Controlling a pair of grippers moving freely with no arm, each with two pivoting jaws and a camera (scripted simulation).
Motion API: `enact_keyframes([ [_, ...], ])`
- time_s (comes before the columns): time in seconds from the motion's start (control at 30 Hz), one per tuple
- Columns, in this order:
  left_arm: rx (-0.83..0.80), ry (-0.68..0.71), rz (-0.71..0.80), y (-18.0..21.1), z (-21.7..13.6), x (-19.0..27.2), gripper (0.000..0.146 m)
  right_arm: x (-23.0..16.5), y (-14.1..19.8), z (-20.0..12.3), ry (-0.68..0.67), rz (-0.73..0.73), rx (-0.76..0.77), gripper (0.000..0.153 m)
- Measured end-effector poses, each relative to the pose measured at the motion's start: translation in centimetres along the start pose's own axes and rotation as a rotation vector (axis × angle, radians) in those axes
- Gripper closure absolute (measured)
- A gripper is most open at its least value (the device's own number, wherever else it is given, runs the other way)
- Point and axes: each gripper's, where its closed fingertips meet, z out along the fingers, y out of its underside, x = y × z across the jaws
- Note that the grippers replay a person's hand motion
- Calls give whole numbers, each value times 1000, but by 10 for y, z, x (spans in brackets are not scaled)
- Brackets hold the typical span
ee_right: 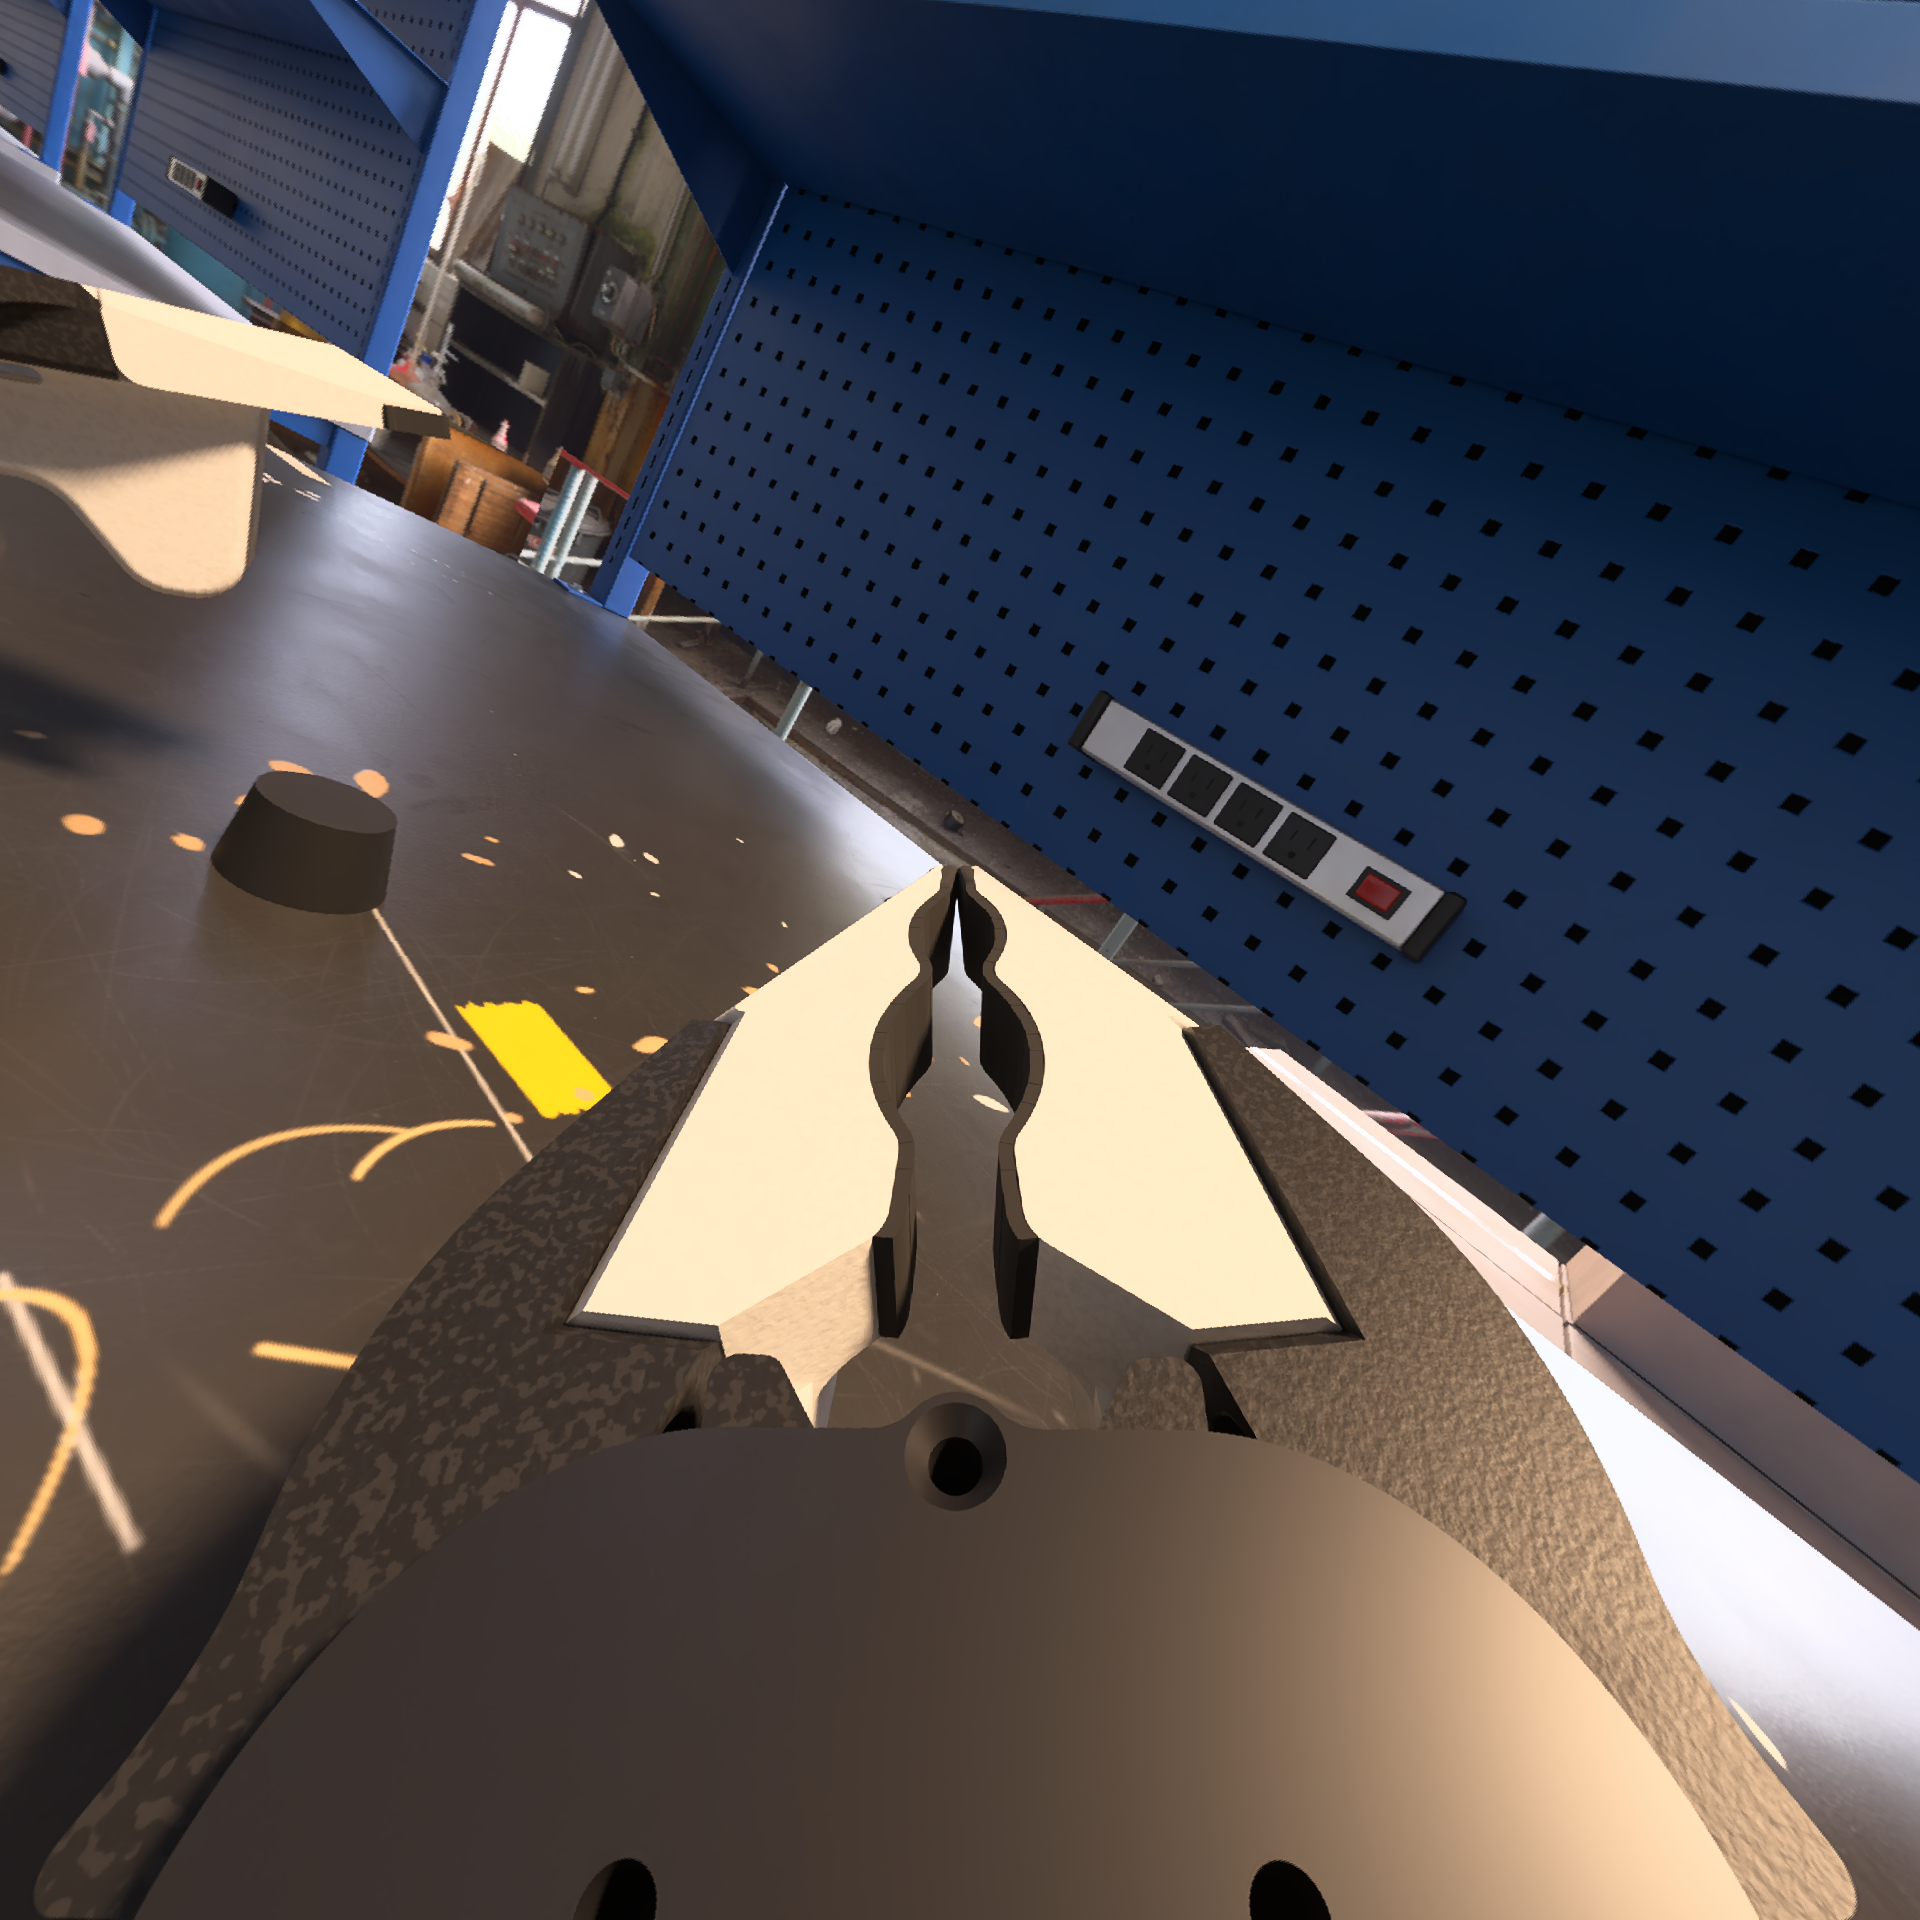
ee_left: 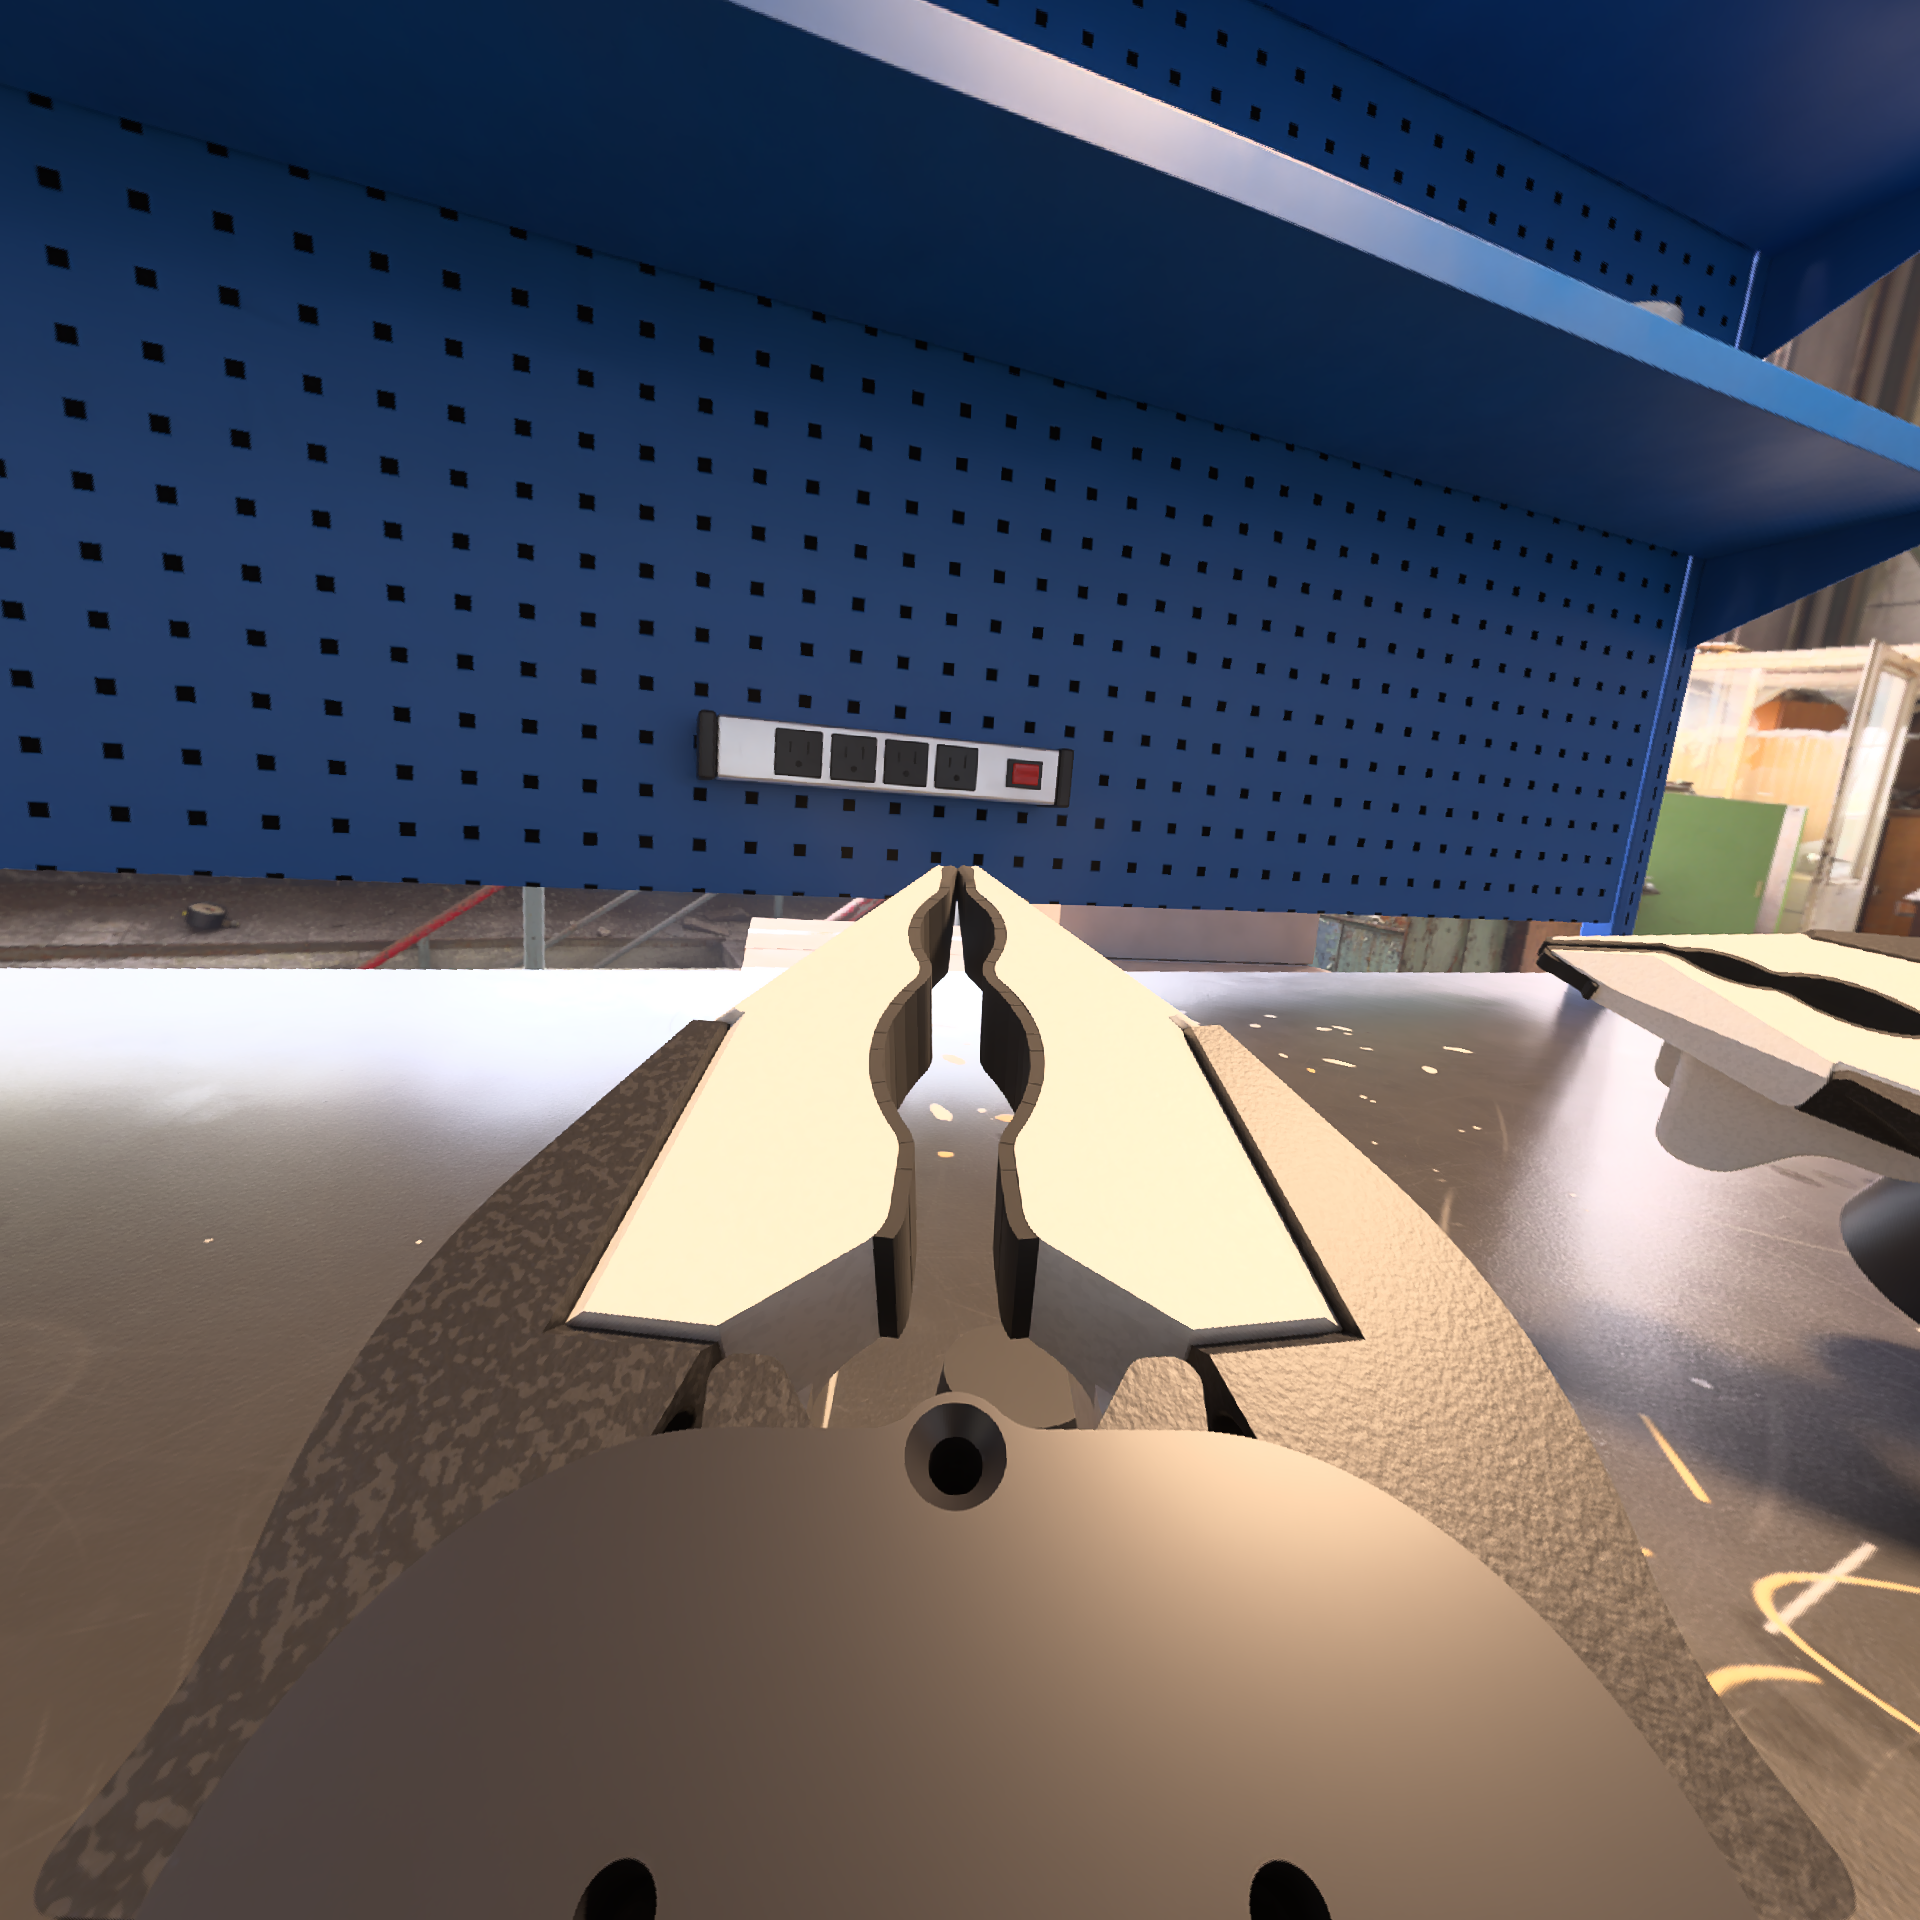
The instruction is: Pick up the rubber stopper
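Observation:
The rubber stopper (ee_right: pixel 307 842) is a dark, short tapered plug. It stands upright on the dark worktable (ee_right: pixel 623 748), to the left of my right gripper (ee_right: pixel 956 883) and apart from it. My right gripper is shut and empty. My left gripper (ee_left: pixel 956 883) is also shut and empty and points at the blue pegboard. In the left wrist view the right gripper (ee_left: pixel 1621 977) shows at the right edge, with part of the stopper (ee_left: pixel 1881 1236) below it. In the right wrist view the left gripper (ee_right: pixel 416 416) shows at the upper left, beyond the stopper.
A blue pegboard (ee_left: pixel 416 520) with a power strip (ee_left: pixel 883 758) closes the back of the table, and a blue shelf (ee_left: pixel 1455 343) hangs overhead. A yellow tape mark (ee_right: pixel 535 1055) and pale scratches lie on the tabletop near the stopper.

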Motion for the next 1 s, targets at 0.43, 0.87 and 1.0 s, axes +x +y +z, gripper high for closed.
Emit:
enact_keyframes([
  [0.43,-14,28,15,3,5,6,146,10,5,0,38,-1,-21,153],
  [0.87,-28,47,42,11,21,14,146,19,11,0,97,-2,-53,153],
  [1.0,-25,51,46,11,20,15,146,19,10,-1,88,7,-45,153],
])
